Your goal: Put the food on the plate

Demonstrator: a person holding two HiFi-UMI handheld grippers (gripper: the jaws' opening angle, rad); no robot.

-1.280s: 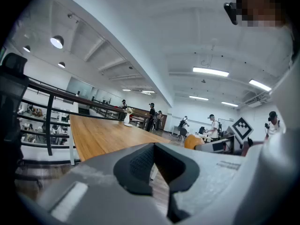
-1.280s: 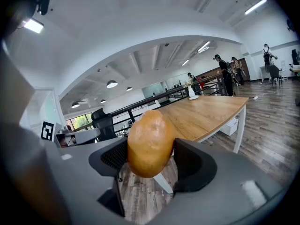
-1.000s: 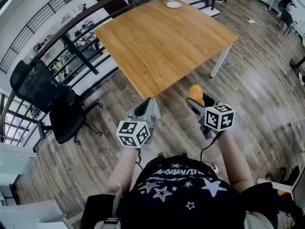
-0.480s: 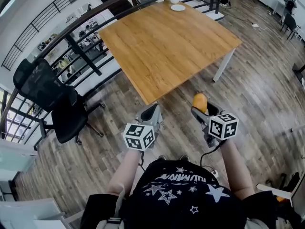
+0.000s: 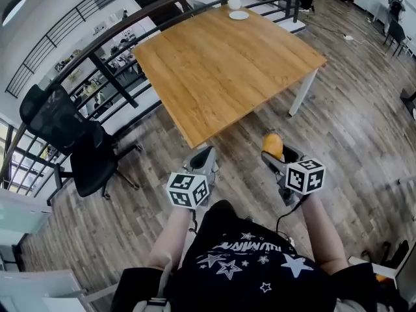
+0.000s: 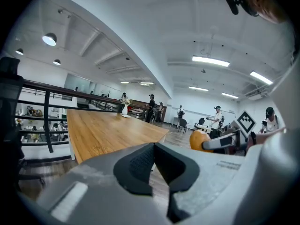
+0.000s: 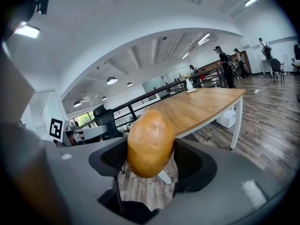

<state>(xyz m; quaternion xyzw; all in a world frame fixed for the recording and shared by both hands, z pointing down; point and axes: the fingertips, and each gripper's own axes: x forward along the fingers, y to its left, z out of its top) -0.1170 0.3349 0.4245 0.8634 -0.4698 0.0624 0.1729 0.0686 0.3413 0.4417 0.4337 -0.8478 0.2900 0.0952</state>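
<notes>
Food [image 7: 151, 142]: rounded golden-brown piece, looks like a bread roll or potato, can't tell which. It is clamped between the pads of the right gripper [image 5: 273, 151], sticking up above the jaws, in the air over the floor just off the near corner of the table [image 5: 221, 64]. Left gripper [image 5: 204, 157] has its jaws together with nothing in them, level with the right one and a little apart from it.

Plate [image 5: 238, 15]: small and white, at the far edge of the table, just beside a white vase [image 5: 233, 0]. Food and plate are well apart.

Step in hand, as judged: carry. The person should hold the squeeze steady, since the piece is round and could roll out of the pads. It should go across high over the wood, come down on the plate's open side away from the vase, and be released only once it rests on the plate.

Room: the tabletop is bare except for the plate and vase. The railing [image 5: 114, 82] and office chair [image 5: 65, 135] crowd the left side. The floor on the right, past the white table leg [image 5: 302, 93], is the easier way round to the far end.
</notes>
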